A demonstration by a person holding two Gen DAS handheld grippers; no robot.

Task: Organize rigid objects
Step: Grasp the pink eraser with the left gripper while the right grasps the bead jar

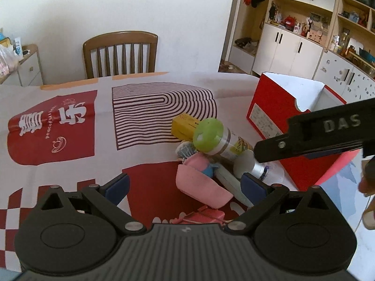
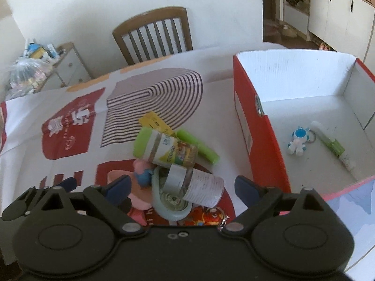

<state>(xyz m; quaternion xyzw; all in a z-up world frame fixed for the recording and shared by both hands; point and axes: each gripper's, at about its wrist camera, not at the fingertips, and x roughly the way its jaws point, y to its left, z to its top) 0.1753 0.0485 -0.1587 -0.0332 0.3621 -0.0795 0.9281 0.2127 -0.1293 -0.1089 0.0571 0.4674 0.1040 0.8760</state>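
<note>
A pile of small things lies on the patterned tablecloth (image 1: pixel 58 126): a green-lidded jar (image 1: pixel 211 135), a yellow box (image 1: pixel 182 126), a pink scoop-shaped piece (image 1: pixel 201 187) and a white-capped bottle (image 1: pixel 246 166). My left gripper (image 1: pixel 185 185) is open low over the pink piece. One finger (image 1: pixel 304 138) of my right gripper reaches in from the right above the bottle. In the right wrist view my right gripper (image 2: pixel 184 185) stands open with the white-capped bottle (image 2: pixel 194 185) lying between its pads, which do not touch it. The green-lidded jar (image 2: pixel 164 147), a green tube (image 2: pixel 199 147) and the yellow box (image 2: pixel 152 121) lie beyond.
A red box (image 2: pixel 257 128) with a white inside stands right of the pile; a blue-white toy figure (image 2: pixel 297 140) and a white-green tube (image 2: pixel 332 145) lie in it. A pale blue ring (image 2: pixel 164 208) and a keychain (image 2: pixel 211 217) lie under the bottle. A wooden chair (image 2: pixel 154 32) stands behind the table.
</note>
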